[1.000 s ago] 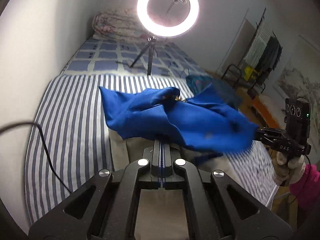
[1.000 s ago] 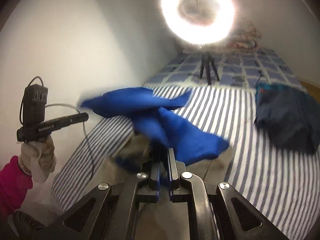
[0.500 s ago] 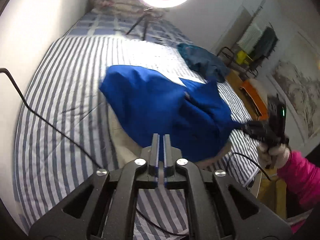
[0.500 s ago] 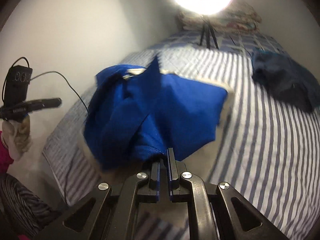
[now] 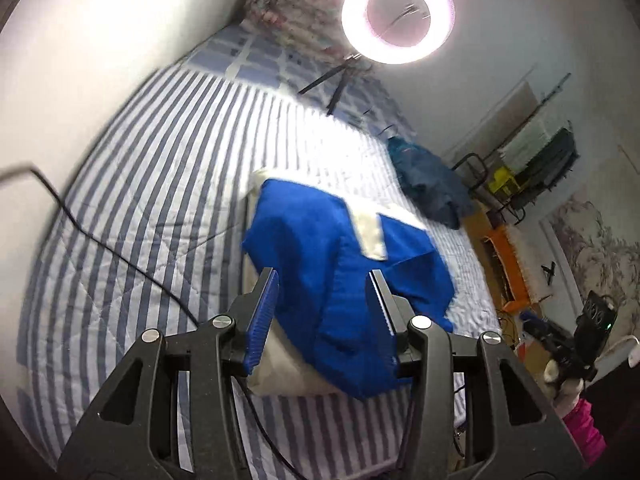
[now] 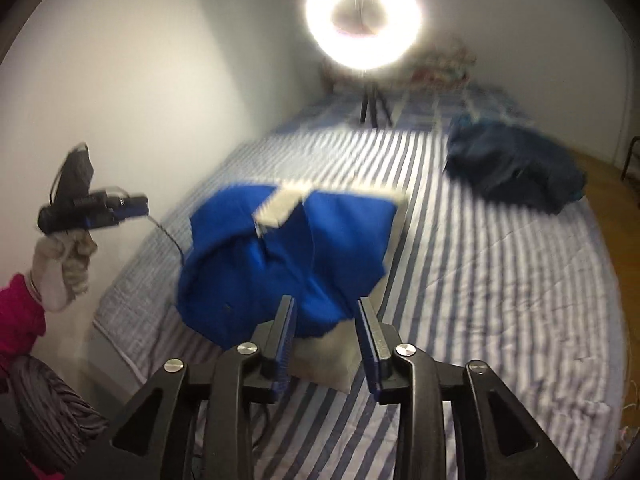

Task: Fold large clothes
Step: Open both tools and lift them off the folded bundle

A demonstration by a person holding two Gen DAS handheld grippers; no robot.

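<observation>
Striped bedspread [image 5: 152,184], ring light [image 5: 398,14] at far end. Blue garment [image 5: 340,276] crumpled over beige cushion [image 6: 324,364]. Left gripper [image 5: 324,280] and right gripper [image 6: 325,308]: jaws apart, empty. Dark garment [image 6: 516,168] well apart.

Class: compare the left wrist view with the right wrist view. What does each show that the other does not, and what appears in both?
Only the left wrist view shows the clothes rack and the orange item beside the bed. Only the right wrist view shows the gloved left hand holding its gripper up. Both show the blue garment lying in a heap, the dark garment, the ring light and open jaws.
</observation>
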